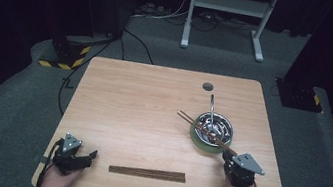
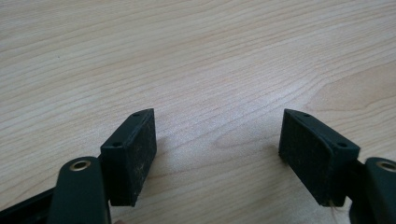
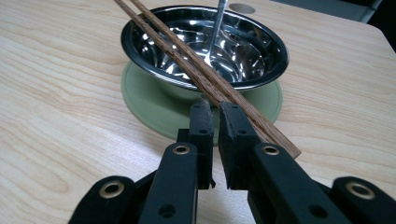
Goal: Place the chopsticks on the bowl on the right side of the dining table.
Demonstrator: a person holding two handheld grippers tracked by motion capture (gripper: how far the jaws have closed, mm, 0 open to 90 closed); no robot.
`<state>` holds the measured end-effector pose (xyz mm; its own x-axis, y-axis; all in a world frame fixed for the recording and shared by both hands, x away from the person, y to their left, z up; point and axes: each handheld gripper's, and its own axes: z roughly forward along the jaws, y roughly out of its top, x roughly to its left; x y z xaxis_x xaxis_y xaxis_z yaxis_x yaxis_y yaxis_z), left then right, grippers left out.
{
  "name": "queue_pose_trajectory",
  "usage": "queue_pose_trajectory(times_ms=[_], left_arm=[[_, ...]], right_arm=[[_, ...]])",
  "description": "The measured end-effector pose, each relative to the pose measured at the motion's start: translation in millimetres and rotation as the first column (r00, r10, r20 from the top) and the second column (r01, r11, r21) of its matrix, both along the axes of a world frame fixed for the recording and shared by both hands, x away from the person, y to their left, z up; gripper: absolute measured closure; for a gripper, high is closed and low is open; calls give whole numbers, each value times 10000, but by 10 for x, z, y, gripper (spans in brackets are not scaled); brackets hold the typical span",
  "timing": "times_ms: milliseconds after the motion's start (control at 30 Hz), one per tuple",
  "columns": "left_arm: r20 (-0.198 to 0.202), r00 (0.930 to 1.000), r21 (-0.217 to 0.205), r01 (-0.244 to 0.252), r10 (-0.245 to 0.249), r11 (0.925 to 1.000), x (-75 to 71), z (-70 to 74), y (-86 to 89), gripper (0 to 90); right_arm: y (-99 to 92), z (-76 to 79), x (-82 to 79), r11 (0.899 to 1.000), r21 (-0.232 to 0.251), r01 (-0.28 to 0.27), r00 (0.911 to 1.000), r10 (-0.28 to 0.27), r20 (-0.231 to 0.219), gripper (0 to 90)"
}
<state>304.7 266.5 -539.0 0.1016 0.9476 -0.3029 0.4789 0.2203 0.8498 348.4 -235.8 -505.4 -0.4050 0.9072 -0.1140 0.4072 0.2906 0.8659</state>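
Two right gripper (image 3: 215, 109) fingers (image 3: 201, 122) pinch chopsticks (image 3: 187, 55).

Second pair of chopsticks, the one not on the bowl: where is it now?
High view: the second pair of chopsticks lies flat near the table's front edge, between the left gripper and right gripper.

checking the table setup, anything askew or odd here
Nothing spilled or damaged. The pair of brown wooden chopsticks lies slantwise across the rim of the shiny steel bowl, near ends beside the shut right gripper, while a second pair lies flat on the table.
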Motion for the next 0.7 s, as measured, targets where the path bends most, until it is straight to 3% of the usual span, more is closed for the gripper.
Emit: queue_pose_trajectory(times_ms=[333, 567, 700], left_arm=[[-8, 10000, 16, 4, -4, 10000, 0, 0, 1, 275], [35, 10000, -55, -90, 90, 9999, 5, 0, -6, 275], [-74, 10000, 153, -13, 14, 9999, 15, 22, -6, 338]], right_arm=[[-98, 7, 84, 9990, 124, 433, 9990, -432, -59, 833], [-127, 21, 131, 9987, -185, 479, 9987, -482, -179, 830], [-138, 49, 160, 9984, -302, 479, 9986, -485, -209, 829]])
